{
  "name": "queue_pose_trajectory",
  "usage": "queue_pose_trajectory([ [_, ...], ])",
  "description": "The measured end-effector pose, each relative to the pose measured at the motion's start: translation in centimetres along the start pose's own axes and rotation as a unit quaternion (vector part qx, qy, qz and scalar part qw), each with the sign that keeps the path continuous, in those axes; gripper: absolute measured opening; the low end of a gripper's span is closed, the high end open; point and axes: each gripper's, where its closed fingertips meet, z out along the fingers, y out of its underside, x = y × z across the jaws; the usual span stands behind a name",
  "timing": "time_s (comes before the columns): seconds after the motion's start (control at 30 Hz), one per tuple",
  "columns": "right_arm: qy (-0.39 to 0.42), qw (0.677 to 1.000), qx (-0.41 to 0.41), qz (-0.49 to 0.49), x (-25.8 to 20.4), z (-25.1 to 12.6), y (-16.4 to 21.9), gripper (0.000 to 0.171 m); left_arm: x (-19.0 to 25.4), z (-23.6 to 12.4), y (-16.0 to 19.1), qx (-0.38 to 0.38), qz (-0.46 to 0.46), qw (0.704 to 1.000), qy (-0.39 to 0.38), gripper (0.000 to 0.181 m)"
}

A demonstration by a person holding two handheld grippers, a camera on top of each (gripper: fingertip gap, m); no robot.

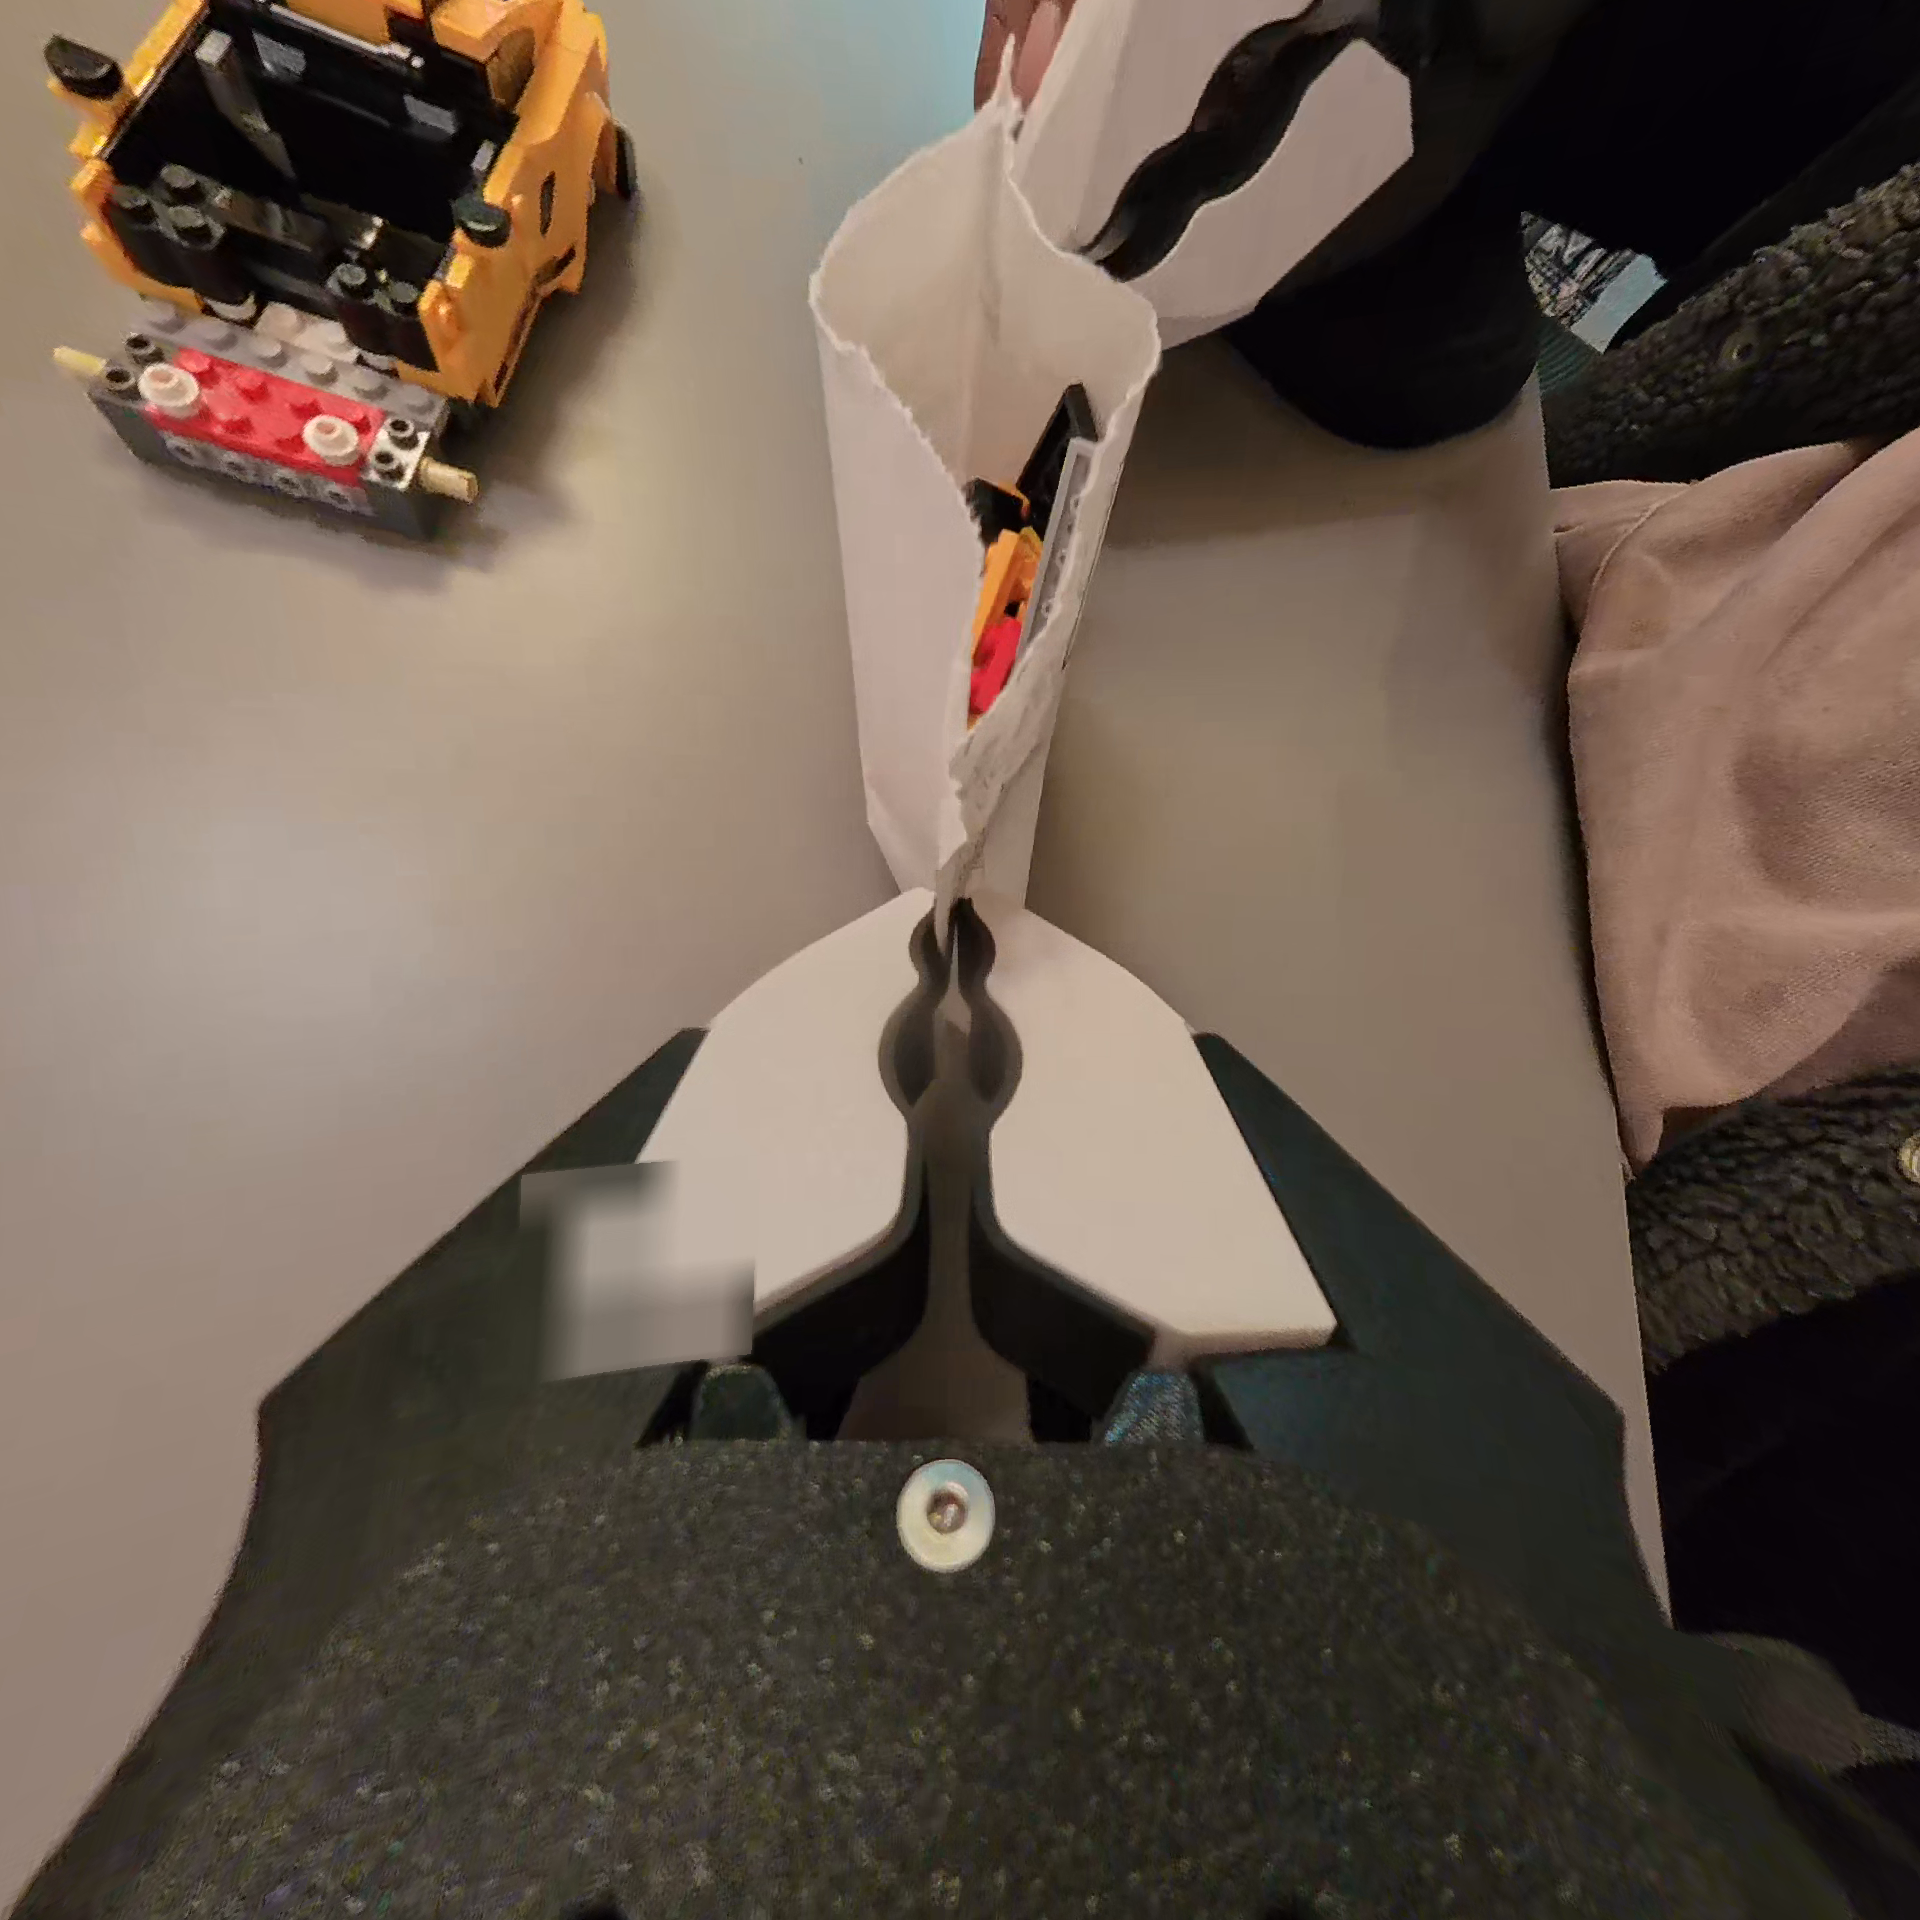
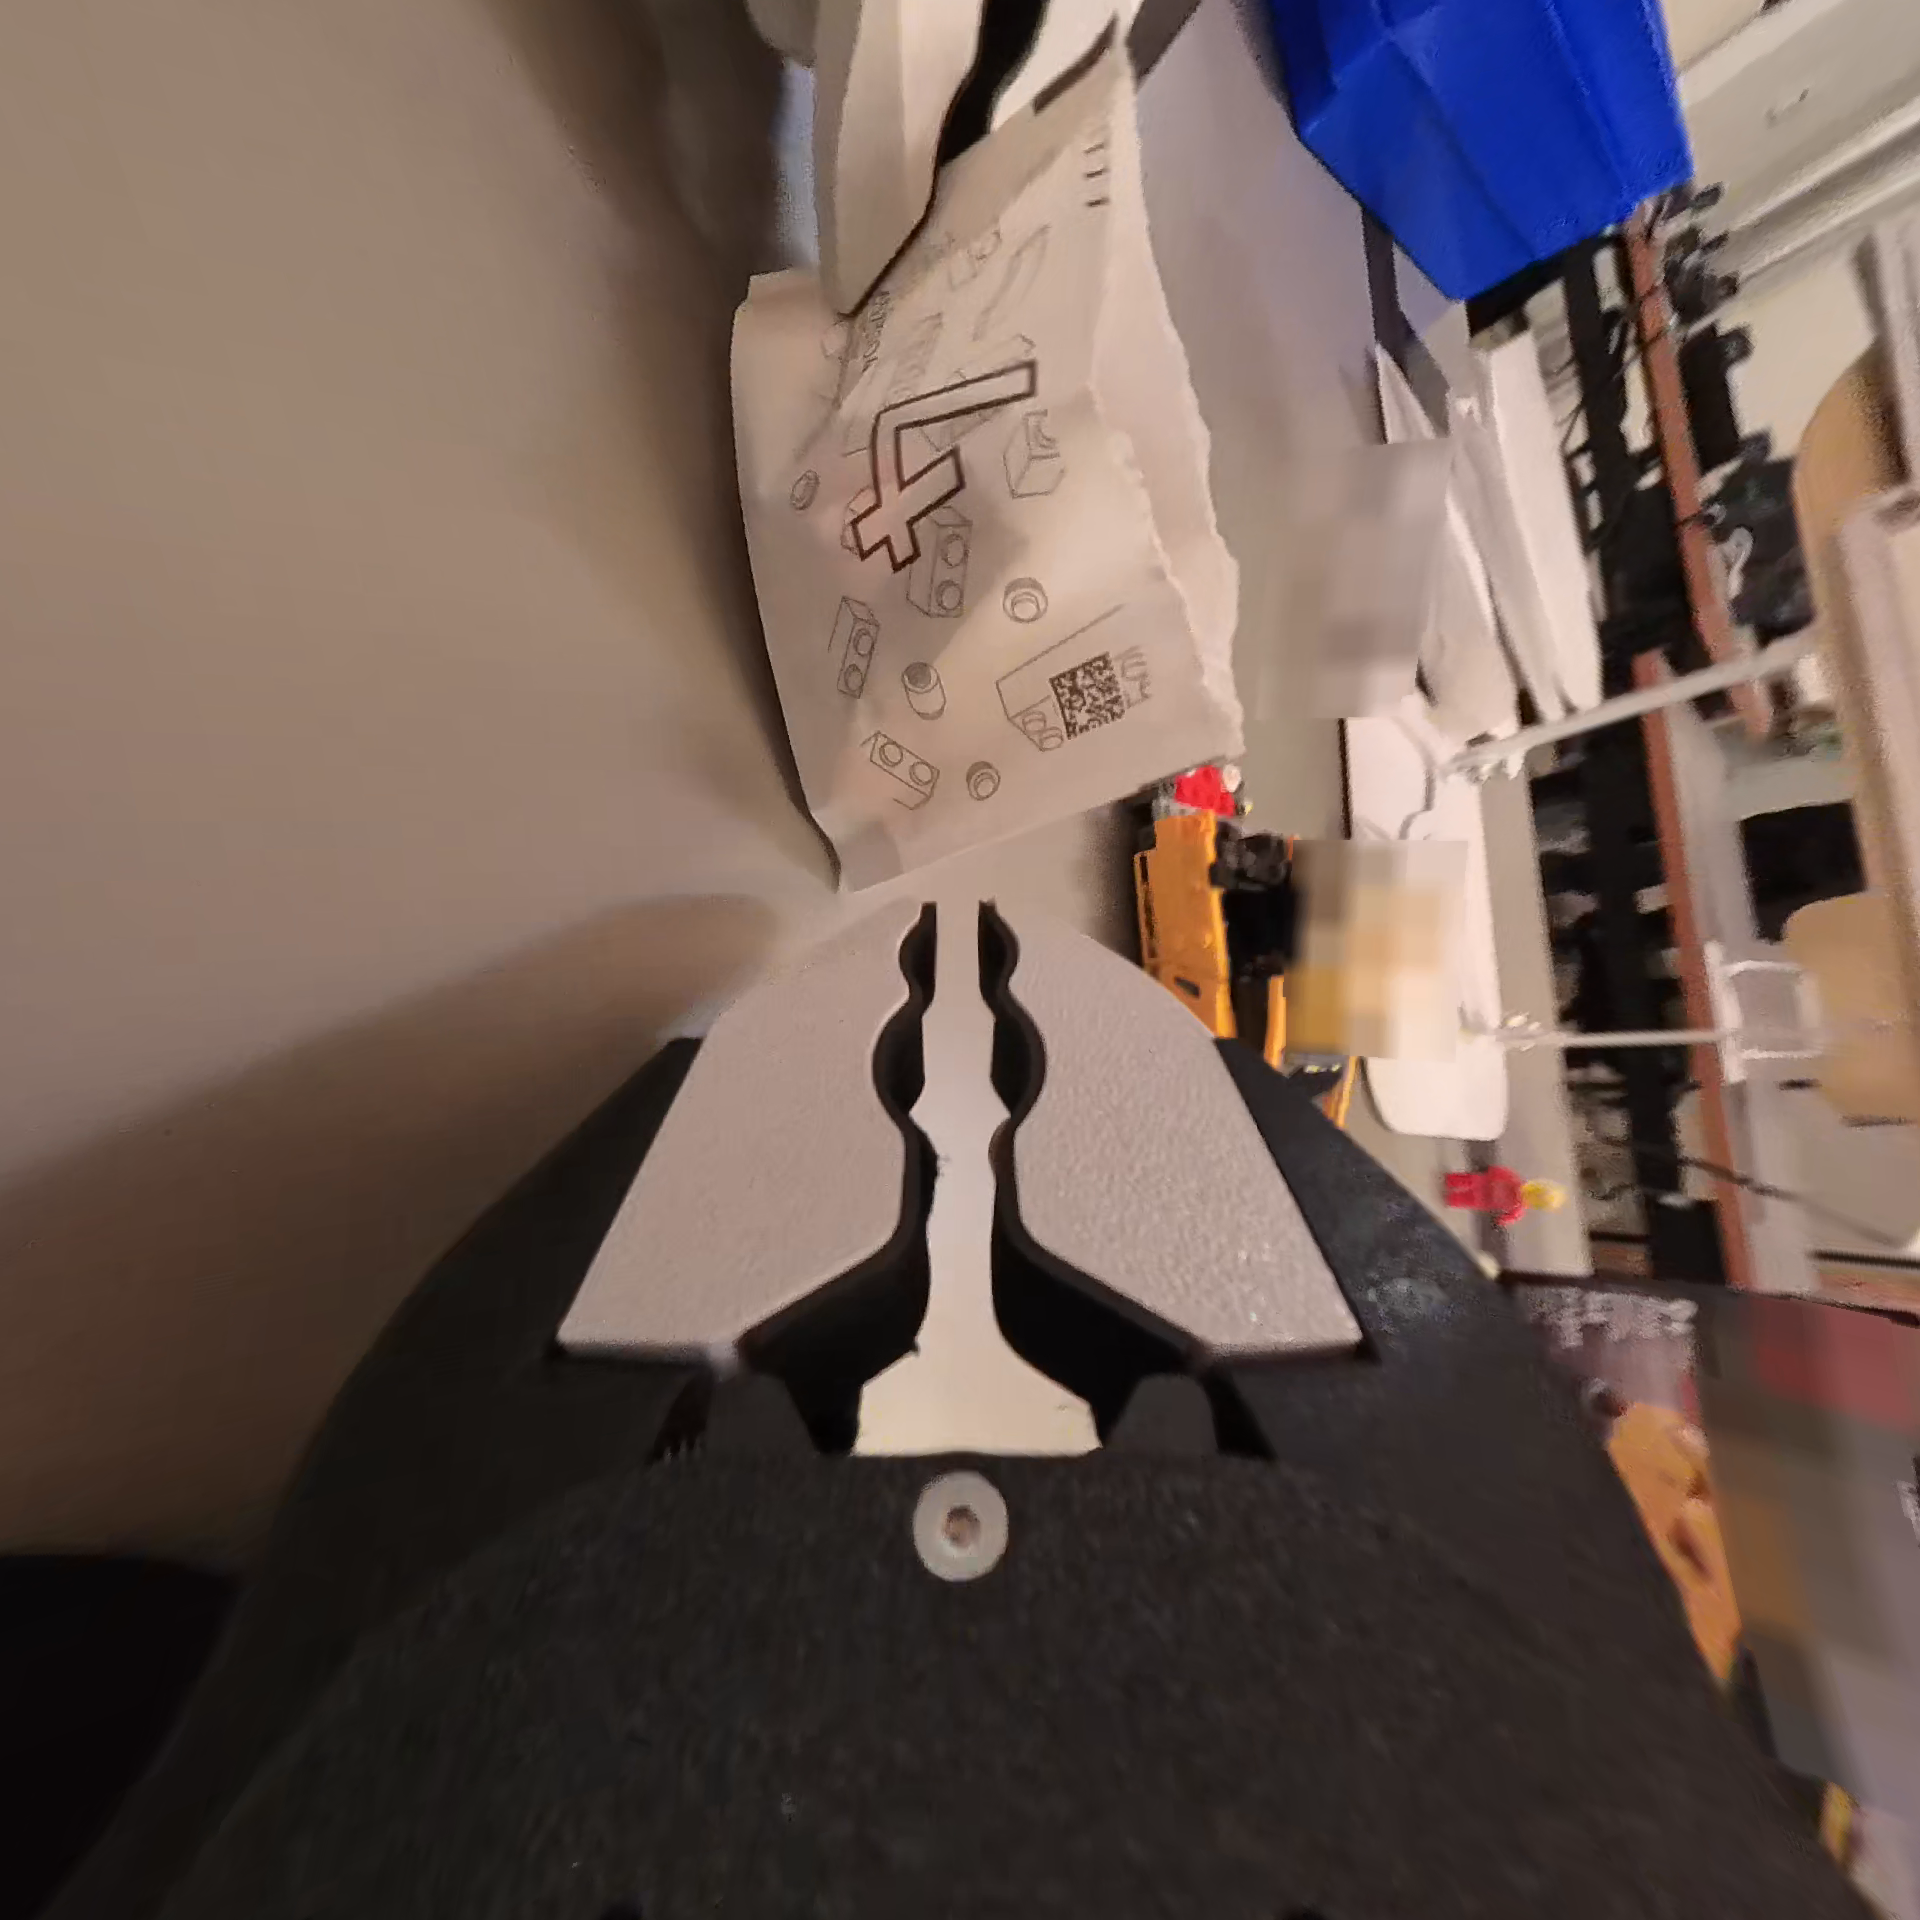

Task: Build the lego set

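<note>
A white paper bag (image 1: 914, 468) printed with brick outlines is torn open along one side. Orange, red and black bricks (image 1: 1003, 613) show inside. My left gripper (image 1: 954, 920) is shut on the bag's near corner. My right gripper (image 2: 956, 912) is closed to a narrow gap with white paper of the bag (image 2: 987, 520) between its fingers. It also shows in the left wrist view (image 1: 1107, 255), holding the bag's far edge. A partly built yellow and black lego vehicle (image 1: 322, 239) with a red and grey base stands on the table at the far left.
The grey table (image 1: 312, 935) ends at its right edge, where a person's beige garment (image 1: 1745, 779) and dark fleece sleeve (image 1: 1766, 332) lie. The right wrist view shows a blue bin (image 2: 1486, 125), a red minifigure (image 2: 1496, 1195) and shelving behind. Across from one pair of fingers to the other is roughly 12 cm.
</note>
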Motion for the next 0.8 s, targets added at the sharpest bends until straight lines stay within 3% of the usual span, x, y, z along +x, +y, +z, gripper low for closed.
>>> queue_pose_trajectory([
  [0.03, 0.001, 1.000, -0.002, -0.018, 0.0, 0.3, -0.2, 0.008, -0.1, -0.2, 0.1, 0.000, -0.004, 1.000, 0.003, 0.001],
  [0.23, 0.002, 0.997, 0.004, -0.082, 0.5, 2.1, -1.6, 0.024, -0.6, -1.3, 1.0, -0.014, -0.045, 0.999, 0.026, 0.002],
  [0.37, -0.060, 0.998, -0.013, 0.015, 0.5, 3.4, -0.9, 0.042, -1.2, -2.2, 1.7, -0.017, -0.060, 0.998, 0.031, 0.002],
  [0.43, -0.062, 0.998, -0.006, 0.012, 0.8, 3.9, -0.8, 0.047, -1.4, -2.5, 1.9, -0.017, -0.060, 0.998, 0.025, 0.002],
  [0.8, -0.100, 0.995, 0.015, 0.022, -0.1, 6.3, -2.9, 0.044, -2.4, -3.9, 2.3, -0.008, 0.013, 0.998, -0.066, 0.000],
])
